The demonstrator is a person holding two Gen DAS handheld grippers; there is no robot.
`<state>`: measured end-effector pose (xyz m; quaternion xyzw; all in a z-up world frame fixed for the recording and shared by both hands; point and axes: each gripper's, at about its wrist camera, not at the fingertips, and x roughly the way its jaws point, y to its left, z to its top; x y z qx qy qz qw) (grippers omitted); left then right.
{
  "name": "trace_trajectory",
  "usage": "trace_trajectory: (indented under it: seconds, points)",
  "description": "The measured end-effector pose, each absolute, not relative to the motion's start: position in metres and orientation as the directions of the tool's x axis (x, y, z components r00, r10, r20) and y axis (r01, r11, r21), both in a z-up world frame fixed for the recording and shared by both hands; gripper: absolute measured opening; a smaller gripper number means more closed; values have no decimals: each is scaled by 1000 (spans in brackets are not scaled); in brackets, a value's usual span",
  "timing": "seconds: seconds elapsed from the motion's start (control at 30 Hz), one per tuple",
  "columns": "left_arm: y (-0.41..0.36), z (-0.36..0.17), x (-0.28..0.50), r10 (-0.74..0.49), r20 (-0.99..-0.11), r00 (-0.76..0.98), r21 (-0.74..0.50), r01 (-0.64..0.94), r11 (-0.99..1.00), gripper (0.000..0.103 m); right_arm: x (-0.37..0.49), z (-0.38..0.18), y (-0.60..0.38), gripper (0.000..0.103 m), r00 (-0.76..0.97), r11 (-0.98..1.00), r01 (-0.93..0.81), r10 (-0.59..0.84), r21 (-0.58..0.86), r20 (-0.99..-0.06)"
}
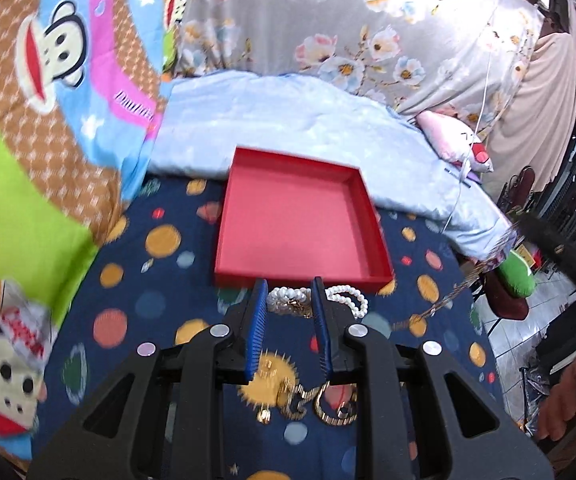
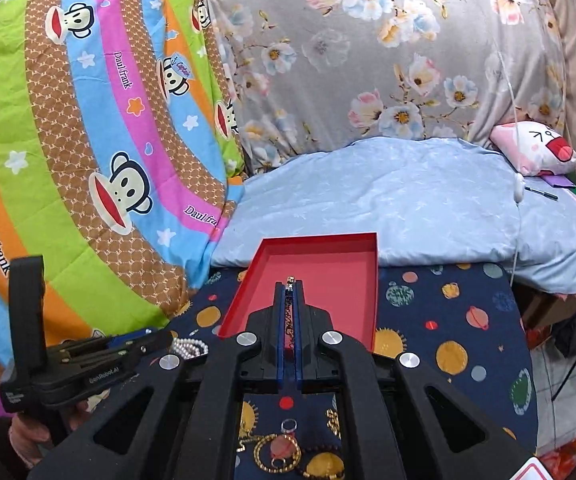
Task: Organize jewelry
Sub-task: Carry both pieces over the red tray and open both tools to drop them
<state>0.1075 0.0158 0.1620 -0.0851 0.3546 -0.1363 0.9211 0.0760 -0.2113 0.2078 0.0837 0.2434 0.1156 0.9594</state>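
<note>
A bed covered by a navy sheet printed with planets and suns carries everything, with a pale blue quilt bunched behind it, a striped cartoon-monkey blanket on the left and a grey floral cloth hanging at the back. On the sheet lies a shallow, square red cardboard tray, which looks empty in both views. The right gripper has its blue pads pressed together on a thin gold chain and hangs above the tray's near half. The left gripper has its jaws a little apart with nothing visibly pressed between them; just past its tips, against the tray's near wall, rests a coil of white pearl strands. Nearer the person, gold hoops and rings and a dark bead bracelet lie loose on the sheet. The step in hand appears to be carrying the chain to the tray; it would go best if the right gripper moves forward over the red floor, sinks low so the dangling links pool inside the wall, and only then lets go, since a high release could let the chain snag on the rim. The blanket reads "Daul frank" and "Captain"; the left gripper's side reads "GenRobot.AI".
</note>
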Motion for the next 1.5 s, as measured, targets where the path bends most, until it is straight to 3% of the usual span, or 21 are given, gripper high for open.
trace_trajectory:
  seconds: [0.4, 0.73, 1.0, 1.03, 1.13, 1.37, 1.5]
  points:
    - [-8, 182, 223, -272, -591, 759, -170, 212, 962, 22, 220, 199, -211, 3, 830, 964, -173, 254, 204, -496]
    - [-27, 142, 318, -232, -633, 739, -127, 197, 972, 22, 319, 147, -203, 3, 771, 976, -140, 212, 164, -600]
    - [-37, 97, 354, -194, -703, 684, -106, 169, 980, 22, 344, 100, -201, 3, 714, 977, -129, 209, 167, -669]
    - [-37, 93, 356, -194, -707, 680, -111, 164, 980, 23, 345, 98, -202, 4, 710, 977, -128, 209, 169, -672]
    - [-36, 89, 357, -173, -709, 684, -108, 137, 985, 44, 338, 96, -209, 19, 721, 979, -107, 197, 175, -664]
    - [-19, 105, 324, -174, -681, 712, -124, 122, 985, 48, 288, 124, -229, 38, 781, 973, -89, 202, 214, -591]
    - [-5, 116, 280, -167, -662, 731, -123, 114, 986, 59, 236, 134, -237, 48, 803, 968, -94, 213, 235, -556]
